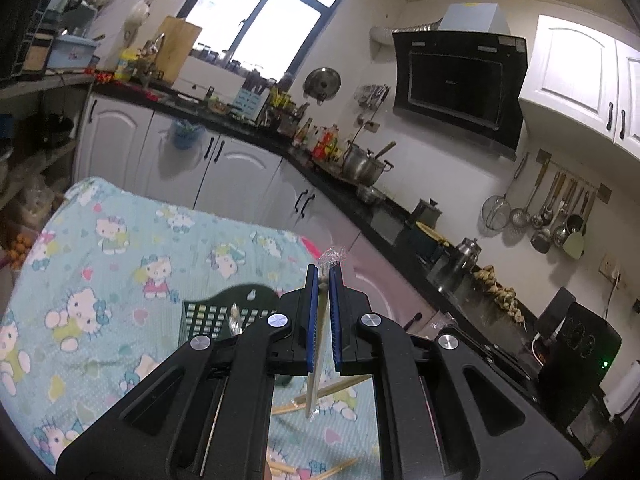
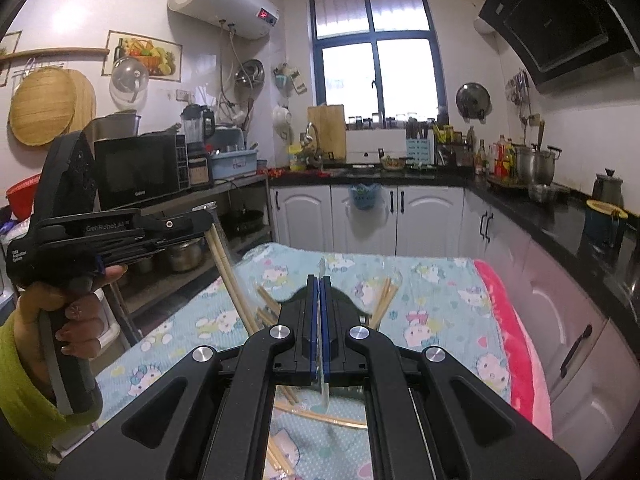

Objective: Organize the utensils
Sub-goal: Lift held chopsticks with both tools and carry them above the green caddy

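My left gripper (image 1: 324, 280) is clamped on wrapped chopsticks (image 1: 316, 360); my right gripper (image 2: 319, 280) pinches a thin clear wrapper (image 2: 322, 384). Both are held above the cloth (image 2: 440, 280). I judge most work remains: slim wooden pairs (image 2: 382, 300) lie scattered, the perforated dark basket (image 1: 208, 316) near empty.

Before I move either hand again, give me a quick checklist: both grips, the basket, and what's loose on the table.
1. Left gripper shut on wrapped chopsticks: ok.
2. Right gripper shut on a thin clear strip: ok.
3. What that strip is: cannot tell.
4. Green basket in view below the left fingers: ok.
5. Basket opening free to receive: cannot tell.
6. All utensils off the cloth: not ok, loose chopsticks lie on it.
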{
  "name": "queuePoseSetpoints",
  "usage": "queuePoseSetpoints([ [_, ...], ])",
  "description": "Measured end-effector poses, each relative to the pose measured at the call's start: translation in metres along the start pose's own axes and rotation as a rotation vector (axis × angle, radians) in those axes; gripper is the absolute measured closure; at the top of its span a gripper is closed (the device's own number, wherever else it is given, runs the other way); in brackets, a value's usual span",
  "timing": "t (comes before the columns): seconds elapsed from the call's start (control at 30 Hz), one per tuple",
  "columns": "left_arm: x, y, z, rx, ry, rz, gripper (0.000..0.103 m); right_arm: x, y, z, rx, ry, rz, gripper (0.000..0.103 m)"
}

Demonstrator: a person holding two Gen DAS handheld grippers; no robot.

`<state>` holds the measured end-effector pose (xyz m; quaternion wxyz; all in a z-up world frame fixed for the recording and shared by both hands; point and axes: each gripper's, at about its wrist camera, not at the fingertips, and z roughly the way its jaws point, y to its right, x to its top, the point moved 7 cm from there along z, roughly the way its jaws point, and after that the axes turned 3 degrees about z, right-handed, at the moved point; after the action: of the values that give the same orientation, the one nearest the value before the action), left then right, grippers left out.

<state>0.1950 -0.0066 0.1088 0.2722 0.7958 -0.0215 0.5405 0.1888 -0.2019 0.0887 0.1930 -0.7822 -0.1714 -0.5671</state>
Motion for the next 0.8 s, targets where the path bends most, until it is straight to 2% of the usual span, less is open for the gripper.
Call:
queuePoseSetpoints([
  [0.37,0.042,0.006,-0.006,0.022,0.095,0.021,0.1,0.041,-0.009,0.005,0.003,0.068,-0.032,0.101],
  [0.8,0.071,0.003,0.011,0.077,0.138,0.048,0.1,0.083,-0.003,0.025,-0.029,0.112,-0.044,0.101],
])
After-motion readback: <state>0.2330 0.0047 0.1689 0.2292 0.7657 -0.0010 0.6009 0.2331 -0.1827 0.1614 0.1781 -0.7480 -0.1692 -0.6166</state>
